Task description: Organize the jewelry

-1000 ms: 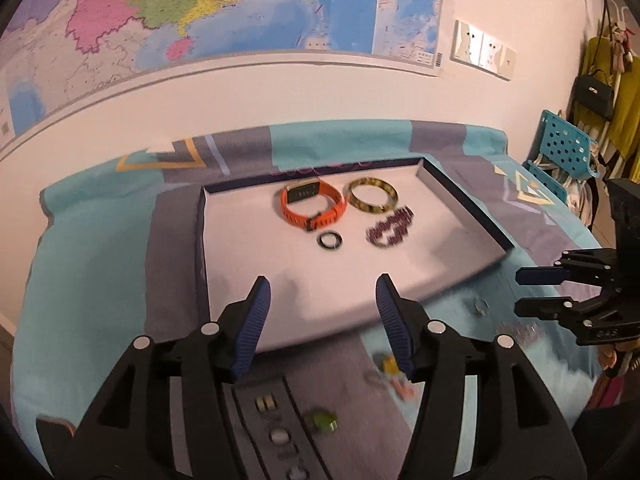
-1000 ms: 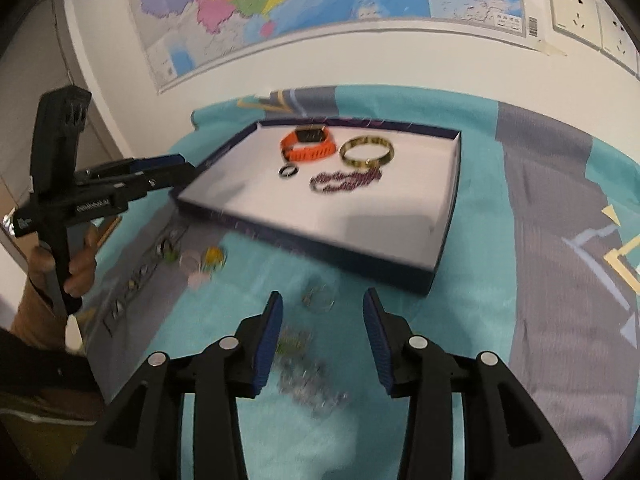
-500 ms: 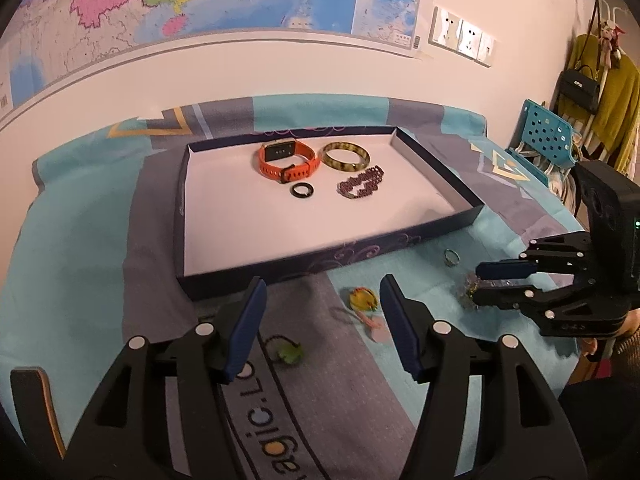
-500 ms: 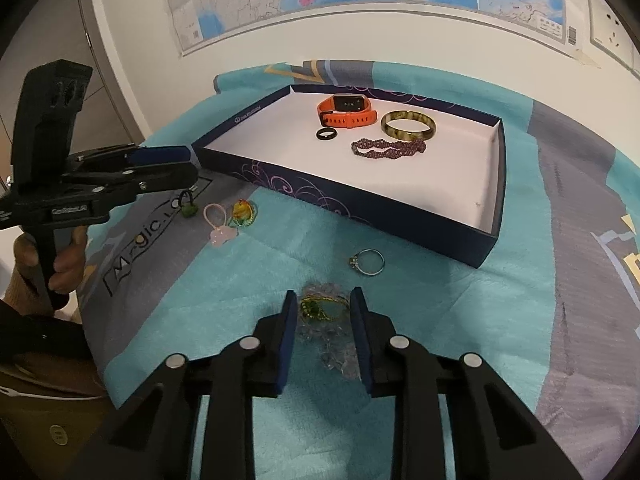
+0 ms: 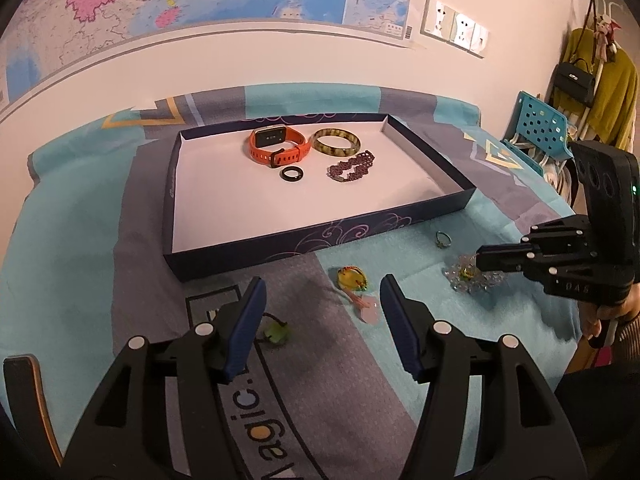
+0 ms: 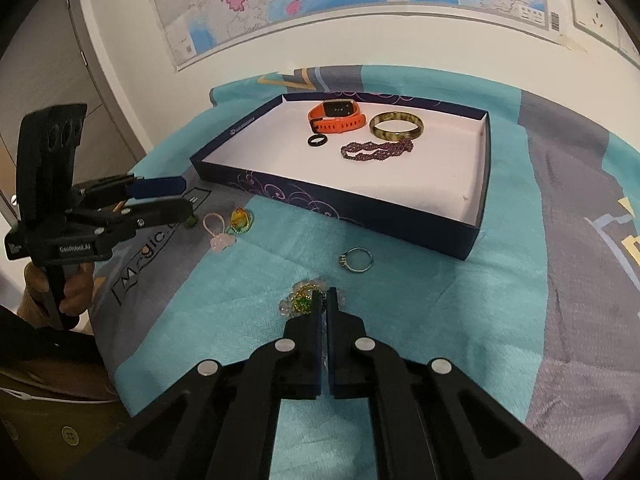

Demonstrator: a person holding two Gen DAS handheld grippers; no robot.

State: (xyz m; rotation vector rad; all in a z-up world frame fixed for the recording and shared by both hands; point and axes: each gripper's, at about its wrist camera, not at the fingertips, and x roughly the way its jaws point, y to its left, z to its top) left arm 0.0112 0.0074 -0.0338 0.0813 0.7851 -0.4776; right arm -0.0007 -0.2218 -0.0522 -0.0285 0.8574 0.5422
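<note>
Four pieces lie inside the shallow navy box (image 6: 478, 184); five remain outside. The right hand-held gripper (image 6: 325, 300) has just clamped the clear-bead bracelet (image 6: 304, 302); the left hand-held gripper (image 5: 320, 300) gapes empty.

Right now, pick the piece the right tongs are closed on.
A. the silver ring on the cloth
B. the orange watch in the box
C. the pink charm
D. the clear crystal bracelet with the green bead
D: the right tongs are shut on the clear crystal bracelet on the teal cloth, while the silver ring lies free just beyond them.
</note>
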